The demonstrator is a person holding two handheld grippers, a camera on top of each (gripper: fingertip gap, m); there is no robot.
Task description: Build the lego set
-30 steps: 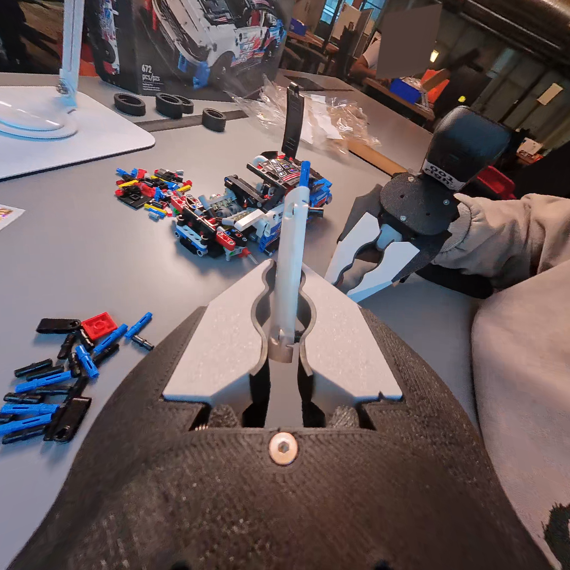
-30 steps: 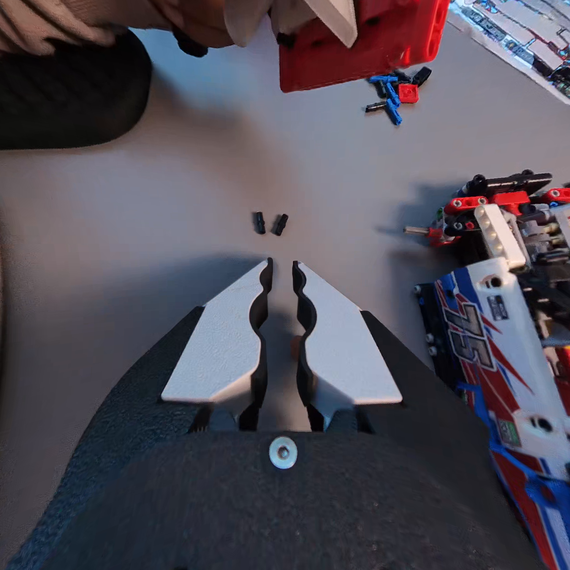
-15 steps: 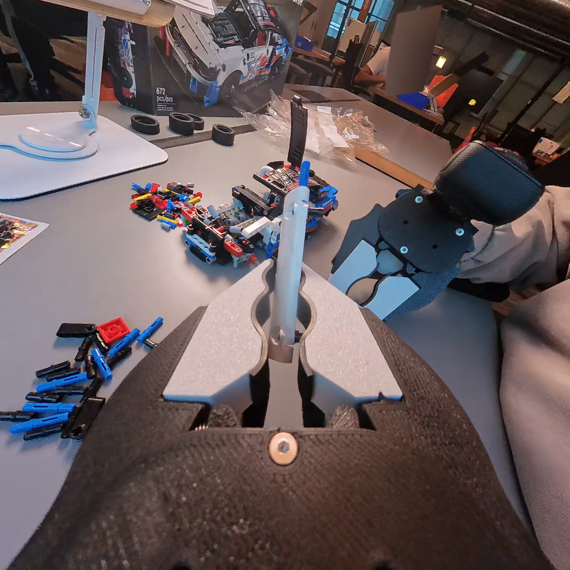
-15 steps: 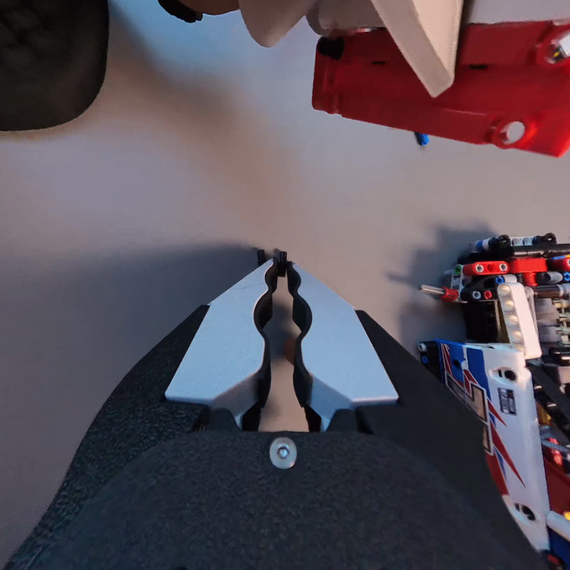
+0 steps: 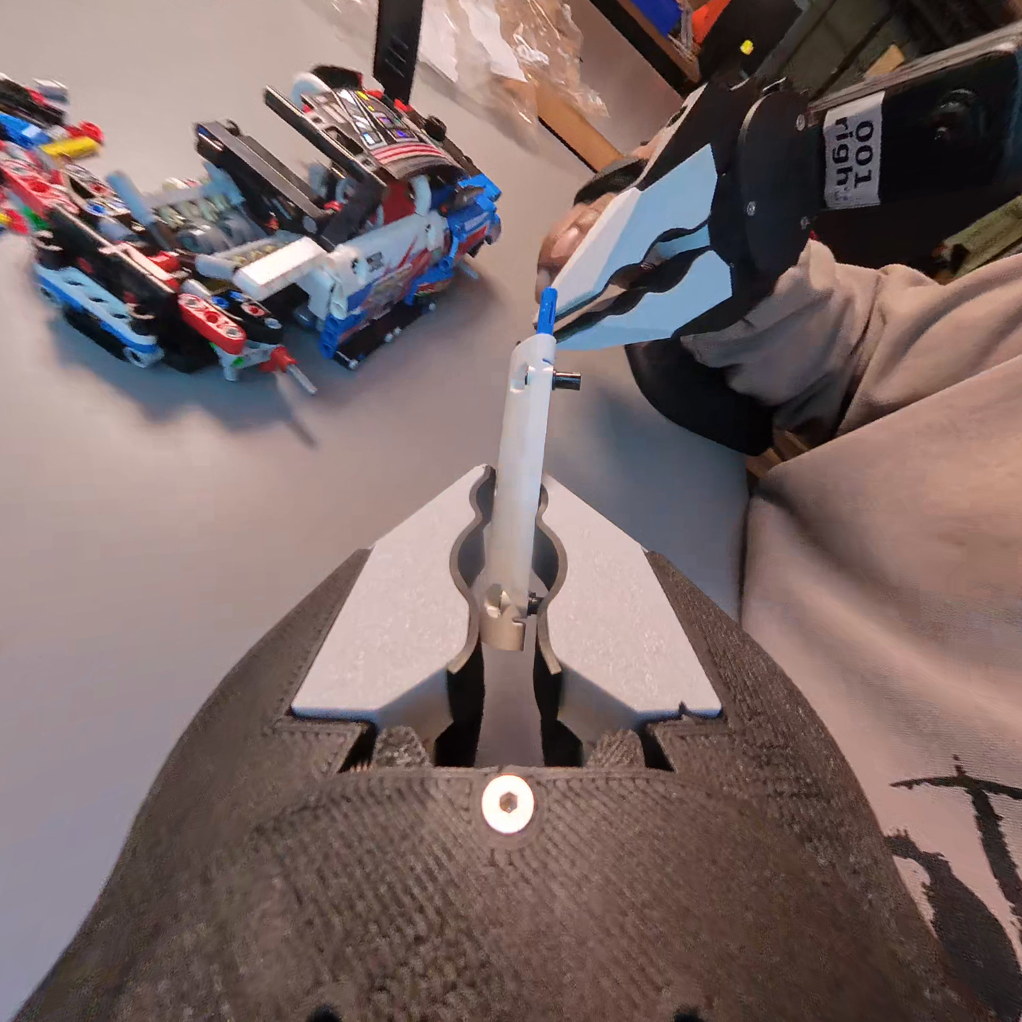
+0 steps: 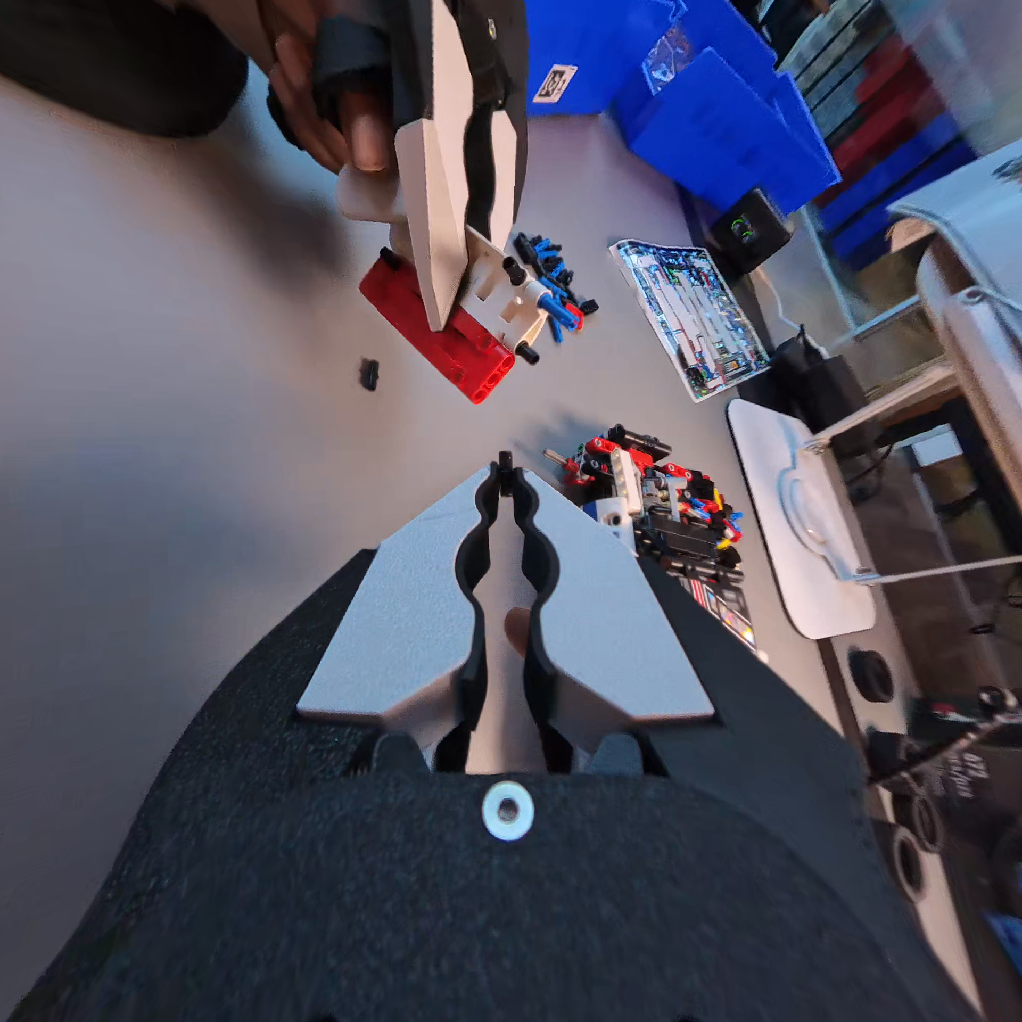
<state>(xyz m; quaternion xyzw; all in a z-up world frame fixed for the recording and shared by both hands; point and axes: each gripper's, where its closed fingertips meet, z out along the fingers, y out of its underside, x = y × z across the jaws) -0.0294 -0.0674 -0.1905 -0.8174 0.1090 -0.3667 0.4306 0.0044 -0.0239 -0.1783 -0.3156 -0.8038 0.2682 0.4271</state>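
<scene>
Mid pin-fitting: left gripper (image 5: 511, 486) fingers clamped on the white-and-red panel (image 6: 470, 326), right gripper (image 6: 504, 475) pinching a black pin (image 6: 505, 470), needing careful hole alignment next.

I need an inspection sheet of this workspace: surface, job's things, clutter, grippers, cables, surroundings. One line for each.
Surface: grey table, bare in front.
Job's things: half-built car; white and red panel piece; loose black pin; pile of pins; sticker sheet.
Clutter: plastic bags; loose tyres.
Grippers: left gripper shut on the panel piece; right gripper shut on a small black pin.
Cables: black cable beside the white stand base.
Surroundings: blue bins.
</scene>
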